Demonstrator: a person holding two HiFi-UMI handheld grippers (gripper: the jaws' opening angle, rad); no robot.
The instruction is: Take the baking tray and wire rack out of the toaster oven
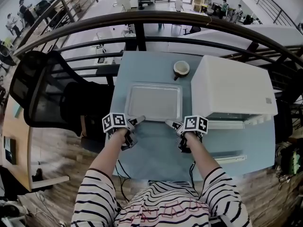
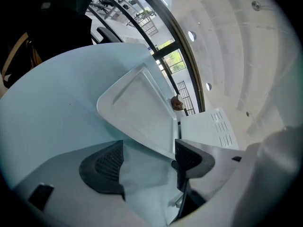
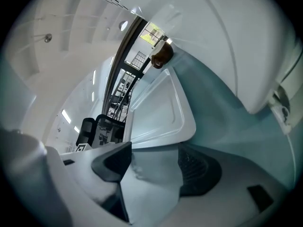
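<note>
With the baking tray [image 1: 154, 101] flat on the table [image 1: 156, 148] beside the toaster oven [image 1: 232, 86], and my left claw [image 1: 138, 120] and right claw [image 1: 170, 124] both open and empty at its near rim, I fear a pad snagging that rim could drag it askew.

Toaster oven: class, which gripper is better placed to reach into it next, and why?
Probably right. The right gripper, open and empty, is nearer the open front of the toaster oven; the left gripper, also open, is at the other front corner of the baking tray, farther away.
</note>
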